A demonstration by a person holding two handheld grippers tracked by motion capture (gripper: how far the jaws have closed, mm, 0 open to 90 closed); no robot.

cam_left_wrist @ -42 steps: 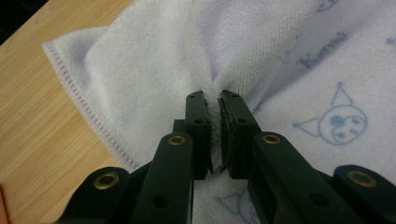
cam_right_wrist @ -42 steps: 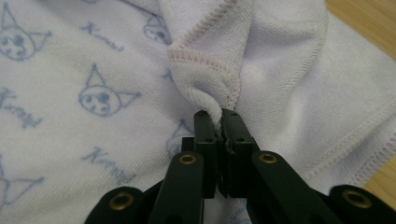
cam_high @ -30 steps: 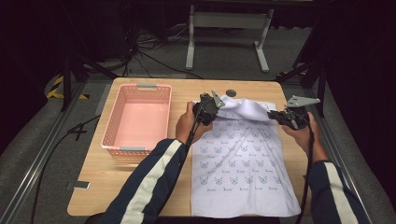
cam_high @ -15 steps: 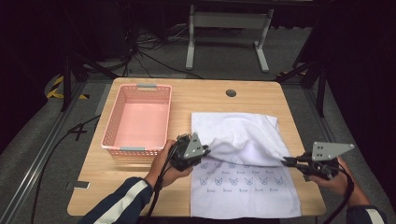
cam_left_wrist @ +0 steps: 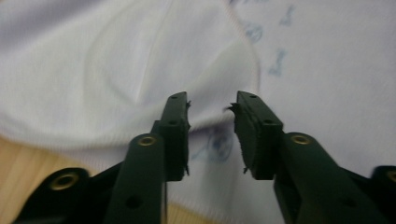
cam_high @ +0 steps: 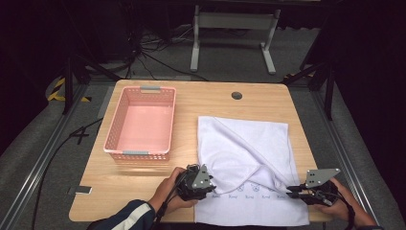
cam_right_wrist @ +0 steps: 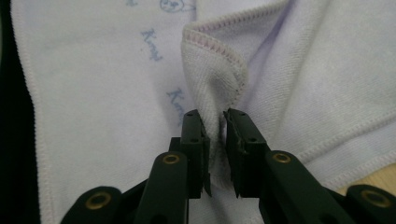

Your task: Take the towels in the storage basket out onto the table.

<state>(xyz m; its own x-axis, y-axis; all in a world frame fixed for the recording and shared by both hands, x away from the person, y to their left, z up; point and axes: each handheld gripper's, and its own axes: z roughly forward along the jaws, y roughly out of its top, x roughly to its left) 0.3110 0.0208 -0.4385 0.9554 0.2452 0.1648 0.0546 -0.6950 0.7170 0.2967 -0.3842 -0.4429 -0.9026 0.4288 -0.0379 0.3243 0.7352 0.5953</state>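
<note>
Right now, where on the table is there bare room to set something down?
Bare wood runs along the far edge of the table, between the pink basket and the grommet hole, and at the near-left corner in front of the basket. The basket is empty too. The near right is crowded by the white towel.

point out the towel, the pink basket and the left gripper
towel (cam_high: 258, 143), high view, plain folded-over upper layer
pink basket (cam_high: 114, 132), high view, left wall
left gripper (cam_left_wrist: 211, 116), left gripper view, midway between its fingertips
</note>
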